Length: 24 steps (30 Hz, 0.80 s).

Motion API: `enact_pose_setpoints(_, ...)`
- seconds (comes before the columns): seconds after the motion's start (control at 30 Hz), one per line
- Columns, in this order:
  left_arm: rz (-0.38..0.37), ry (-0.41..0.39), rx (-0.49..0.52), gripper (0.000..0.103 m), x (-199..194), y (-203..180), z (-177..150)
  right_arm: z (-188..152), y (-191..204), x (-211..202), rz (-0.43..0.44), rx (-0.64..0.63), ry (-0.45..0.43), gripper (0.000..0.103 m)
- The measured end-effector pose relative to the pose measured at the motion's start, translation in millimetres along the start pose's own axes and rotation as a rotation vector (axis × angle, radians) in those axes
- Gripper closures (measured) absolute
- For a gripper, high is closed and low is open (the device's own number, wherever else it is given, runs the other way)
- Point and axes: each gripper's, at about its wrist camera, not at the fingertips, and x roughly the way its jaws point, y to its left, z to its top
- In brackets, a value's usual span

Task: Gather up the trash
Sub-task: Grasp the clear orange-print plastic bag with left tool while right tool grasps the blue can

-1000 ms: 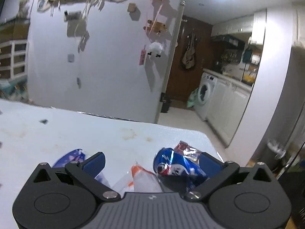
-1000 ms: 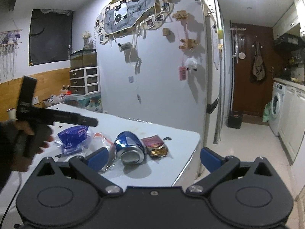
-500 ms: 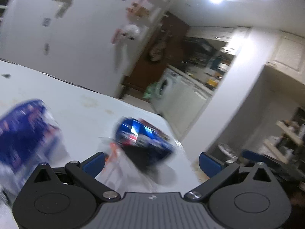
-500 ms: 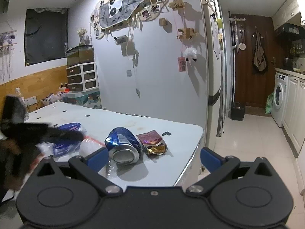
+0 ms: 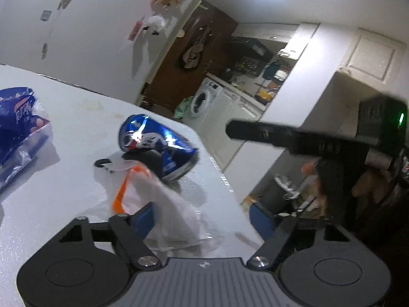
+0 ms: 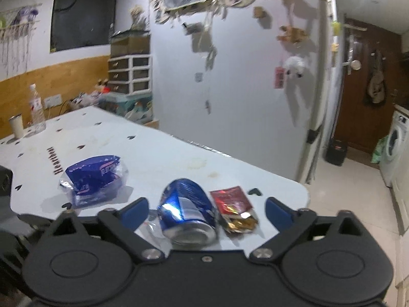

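Facing a tall white wall panel [image 6: 242, 89] hung with photos, cards and small toys, standing just behind the far edge of the table.

Looking down over a white table [image 6: 158, 153] dotted with small dark hearts, filling the lower left of both views and ending in a rounded corner on the right.

Catching a white washing machine [image 5: 204, 99] well beyond the table, down a corridor with a brown door.

Holding the left gripper [image 5: 202, 216] low over the table's near corner, blue fingers spread and closing in, pressing on nothing yet. One finger is sitting over the tabletop, the other hanging past the table's edge.

Holding the right gripper [image 6: 206, 211] above the same corner, fingers spread wide and also closing, pads clear of everything.

Seeing a blue snack bag [image 6: 94, 179], crumpled and shiny, lying on the table left of the other trash and apart from it.

Finding a crushed blue can [image 6: 186, 209] lying on its side near the corner, open end toward the right camera and sitting ahead of the gap between the right fingers.

Noting a clear plastic bag [image 5: 163, 204] with an orange strip, lying flat against the can and reaching back between the left fingers. The left-hand finger looks just beside its edge, though contact cannot be told.

Spotting a red and gold wrapper [image 6: 235, 209], torn open, lying just beside the can on its right, also ahead of the right fingers' gap.

Making out a clear bottle [image 6: 35, 107] and a pale cup [image 6: 15, 125] standing at the table's far end.
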Motion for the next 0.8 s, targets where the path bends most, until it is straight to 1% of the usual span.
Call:
enact_pose_setpoints(0.07,0.021,-0.015,0.000,0.033,1,4,0,9,2,14,0.017,0.004,0.034,0.013)
enact_pose_setpoints(0.13,0.040,-0.031,-0.002,0.040,2,8,3,16,5,28,0.033,0.003,0.075,0.017)
enact_pose_setpoints(0.17,0.048,-0.041,-0.003,0.042,3,9,5,18,7,34,0.041,-0.003,0.096,0.019)
enact_pose_setpoints(0.27,0.066,-0.052,-0.016,0.050,9,11,8,24,17,52,0.063,-0.039,0.153,0.020)
enact_pose_setpoints(0.33,0.088,-0.031,-0.016,0.064,15,12,9,25,25,66,0.059,-0.075,0.205,0.020)
enact_pose_setpoints(0.4,0.112,-0.012,-0.004,0.071,22,10,10,26,33,79,0.041,-0.117,0.251,0.023)
enact_pose_setpoints(0.47,0.110,-0.009,0.002,0.072,20,7,10,25,39,91,0.023,-0.150,0.291,0.025)
enact_pose_setpoints(0.63,0.109,0.011,0.008,0.077,14,4,10,20,55,113,-0.020,-0.220,0.362,0.027)
enact_pose_setpoints(0.7,0.112,0.014,0.007,0.077,9,3,6,21,59,117,-0.021,-0.232,0.372,0.027)
enact_pose_setpoints(0.8,0.120,0.013,0.000,0.077,0,3,1,21,63,120,-0.043,-0.258,0.382,0.031)
